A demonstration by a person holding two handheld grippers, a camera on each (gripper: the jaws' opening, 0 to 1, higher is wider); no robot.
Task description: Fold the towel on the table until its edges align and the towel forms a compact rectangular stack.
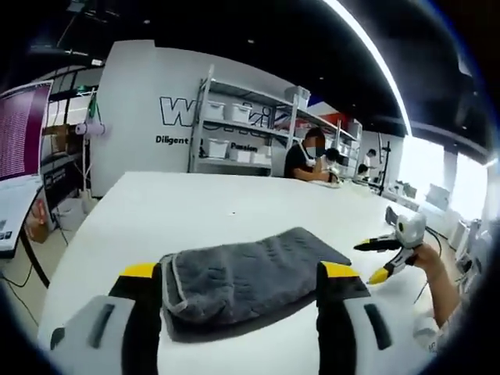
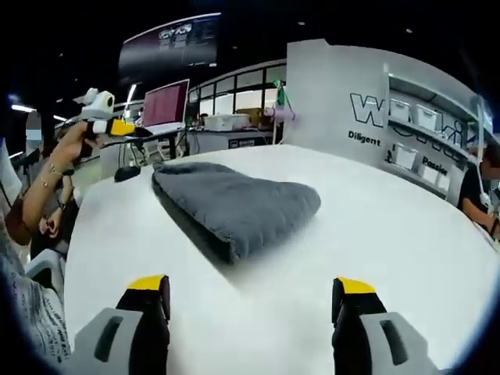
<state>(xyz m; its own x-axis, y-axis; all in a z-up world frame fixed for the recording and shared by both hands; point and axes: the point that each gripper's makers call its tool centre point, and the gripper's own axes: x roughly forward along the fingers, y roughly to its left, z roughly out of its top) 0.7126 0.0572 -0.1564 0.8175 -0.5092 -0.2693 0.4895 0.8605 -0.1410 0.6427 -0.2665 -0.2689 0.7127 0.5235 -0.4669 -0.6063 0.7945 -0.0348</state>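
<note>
L view close over towel, R view farther back, prob. opposite side, both share table

Towel is dark grey with a fine ribbed texture and a paler grey edging along the hem; it reads the same charcoal in the right gripper view. Table is plain white. Left gripper has black jaws with yellow tips on a light grey body; right gripper has the same scheme: black, yellow tips, grey housing. The right gripper seen in the left gripper view has a white body, with black and yellow at the jaws. Back wall is light grey with black lettering. Shelf rack is white with white bins. Screen shows magenta-pink. Seated person wears a black top.
</note>
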